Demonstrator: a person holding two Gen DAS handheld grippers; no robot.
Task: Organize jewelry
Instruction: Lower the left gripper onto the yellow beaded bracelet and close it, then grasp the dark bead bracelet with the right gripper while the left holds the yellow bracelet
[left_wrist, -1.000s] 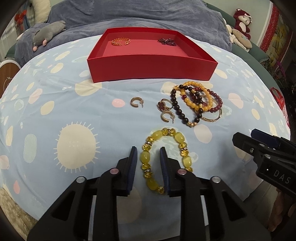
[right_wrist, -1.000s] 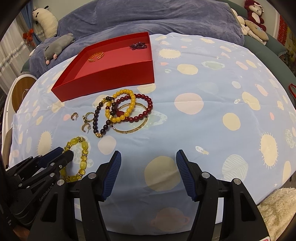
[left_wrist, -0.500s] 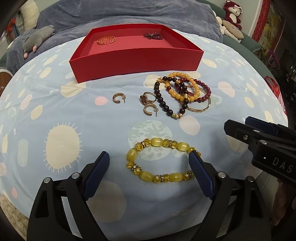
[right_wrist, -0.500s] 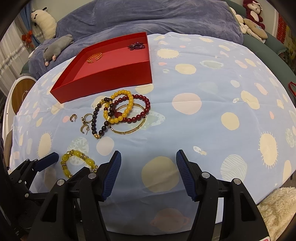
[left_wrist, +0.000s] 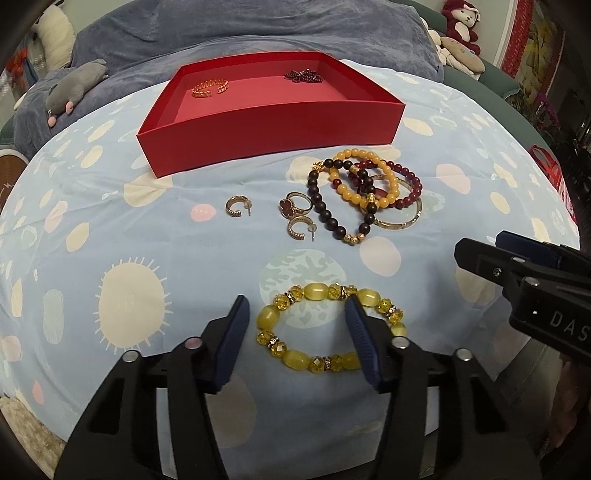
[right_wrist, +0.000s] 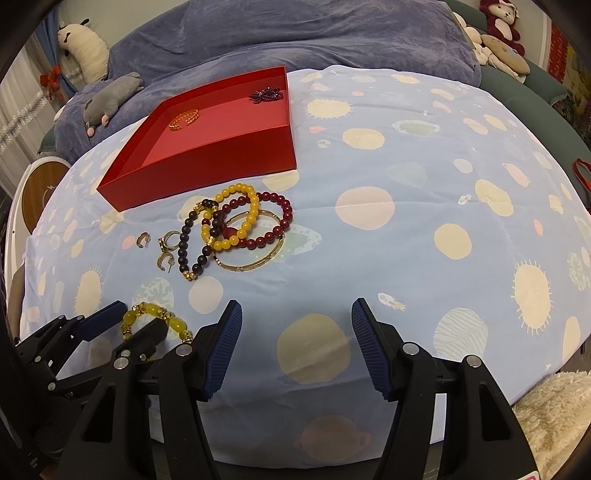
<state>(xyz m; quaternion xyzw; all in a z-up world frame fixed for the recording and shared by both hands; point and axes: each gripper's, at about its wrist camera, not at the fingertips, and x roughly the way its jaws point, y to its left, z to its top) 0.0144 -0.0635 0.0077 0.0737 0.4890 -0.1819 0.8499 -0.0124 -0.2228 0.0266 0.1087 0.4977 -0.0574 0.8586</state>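
Bracelet (left_wrist: 330, 327) of yellow beads lies flat, partly between left claw (left_wrist: 297, 339) fingers.

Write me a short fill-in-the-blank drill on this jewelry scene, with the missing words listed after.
1. The tray that holds two pieces of jewelry is colored ____.
2. The left hand-held gripper is open around part of the ____ beaded bracelet.
3. The right hand-held gripper is open and holds ____.
4. The two hoop earrings lie ____ the tray, on the cloth.

Missing words: red; yellow; nothing; outside
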